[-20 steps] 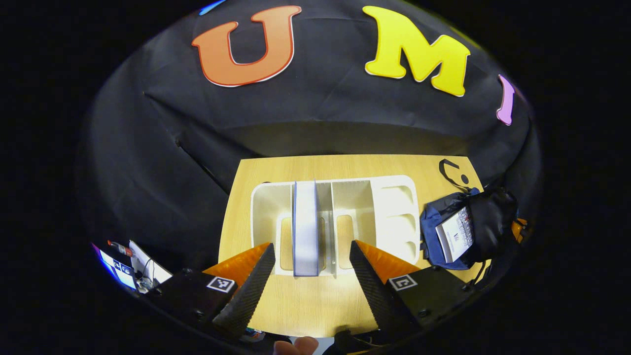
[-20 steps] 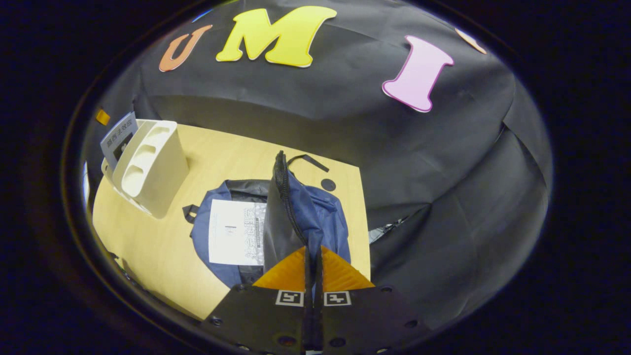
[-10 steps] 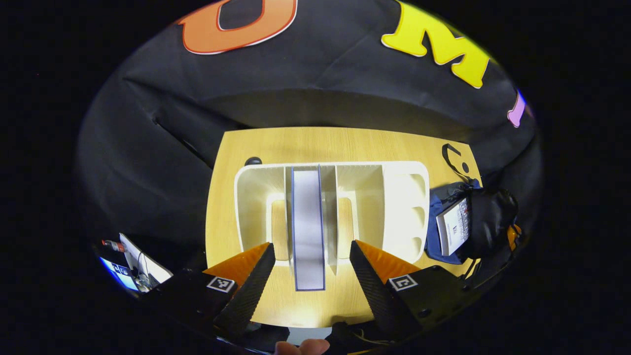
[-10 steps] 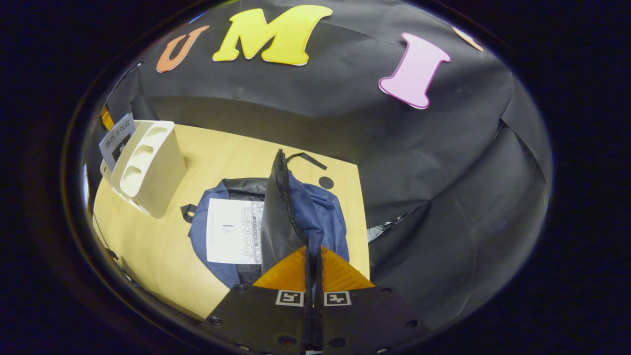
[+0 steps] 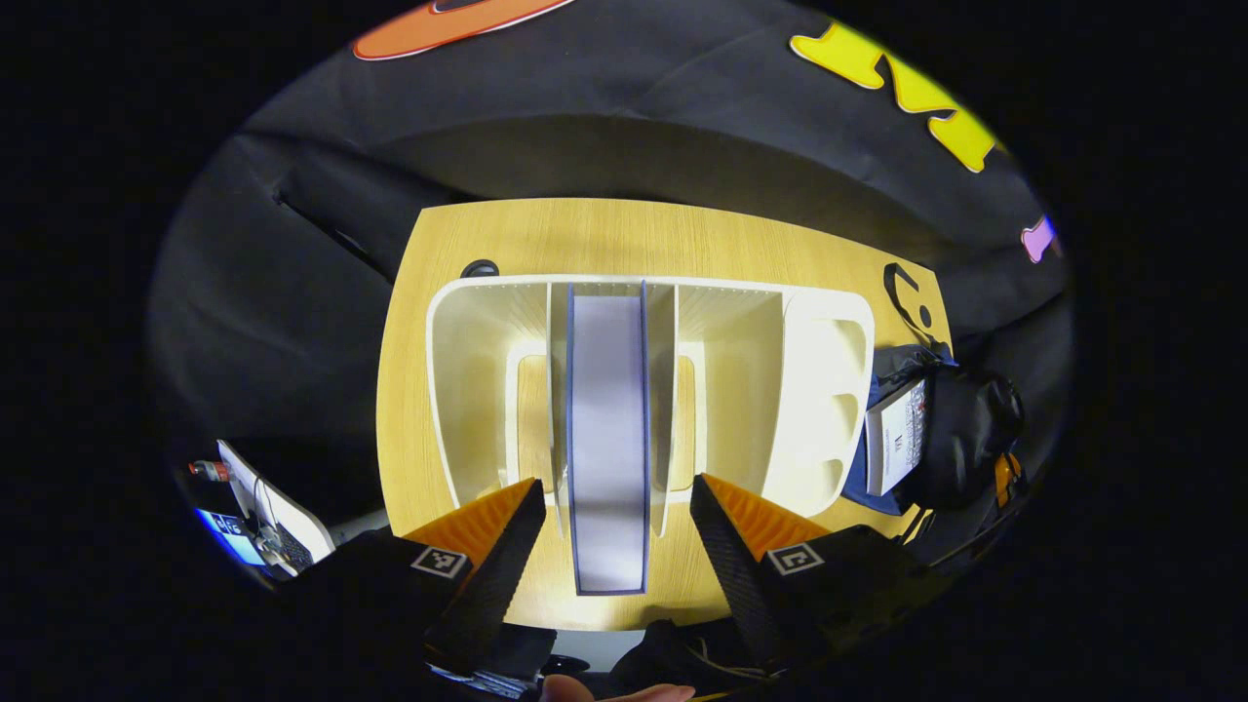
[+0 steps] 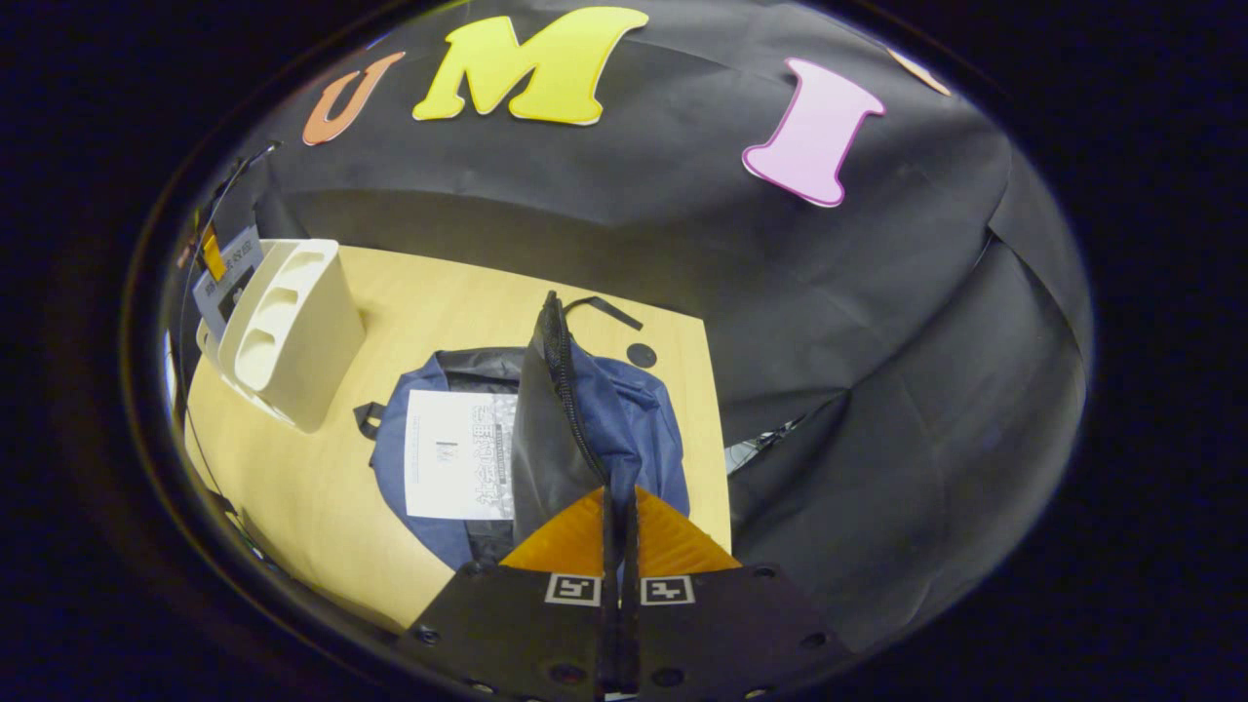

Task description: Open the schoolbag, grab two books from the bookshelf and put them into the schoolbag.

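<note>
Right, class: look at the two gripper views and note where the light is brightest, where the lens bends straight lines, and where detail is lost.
Left gripper view: glare whitens the bookshelf at its right end; the table edges bow outward; the book looks sharp.
Right gripper view: even light on the schoolbag; the table's far edge curves; the print on the book in the bag is too small to read.

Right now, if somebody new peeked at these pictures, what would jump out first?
Probably the book standing upright in the white bookshelf, right ahead of the left hand-held gripper, whose fingers are spread wide. Next, the blue schoolbag on the wooden table: the right hand-held gripper pinches its flap up, and a book lies inside.
</note>
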Demonstrator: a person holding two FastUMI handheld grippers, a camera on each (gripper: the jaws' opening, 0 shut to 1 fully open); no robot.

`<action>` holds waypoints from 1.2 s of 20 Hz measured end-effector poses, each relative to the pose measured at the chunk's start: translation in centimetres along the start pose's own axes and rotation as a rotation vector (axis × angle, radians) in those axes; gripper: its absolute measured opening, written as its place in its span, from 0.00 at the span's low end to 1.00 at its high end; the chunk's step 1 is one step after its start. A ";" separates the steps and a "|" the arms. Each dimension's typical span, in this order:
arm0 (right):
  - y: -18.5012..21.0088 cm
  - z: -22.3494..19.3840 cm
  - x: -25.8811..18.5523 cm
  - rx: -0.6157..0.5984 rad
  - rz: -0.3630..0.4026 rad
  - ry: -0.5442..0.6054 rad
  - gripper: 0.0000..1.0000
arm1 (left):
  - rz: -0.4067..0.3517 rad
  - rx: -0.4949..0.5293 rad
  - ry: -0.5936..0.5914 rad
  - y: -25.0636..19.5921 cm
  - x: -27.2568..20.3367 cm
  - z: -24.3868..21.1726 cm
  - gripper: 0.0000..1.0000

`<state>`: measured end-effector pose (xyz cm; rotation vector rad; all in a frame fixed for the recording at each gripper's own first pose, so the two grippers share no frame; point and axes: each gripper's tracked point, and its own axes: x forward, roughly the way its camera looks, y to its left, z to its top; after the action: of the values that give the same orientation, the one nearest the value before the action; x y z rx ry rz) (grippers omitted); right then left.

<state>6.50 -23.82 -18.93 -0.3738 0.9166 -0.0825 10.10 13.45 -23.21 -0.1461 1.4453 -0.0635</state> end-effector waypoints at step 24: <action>-0.3 -0.2 0.1 0.012 0.004 0.007 0.04 | 0.053 -0.026 0.115 1.1 0.2 -2.1 0.42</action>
<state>6.43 -24.17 -19.00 -0.3607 0.9228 -0.0860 8.03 14.38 -23.79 -0.1272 1.5647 -0.0100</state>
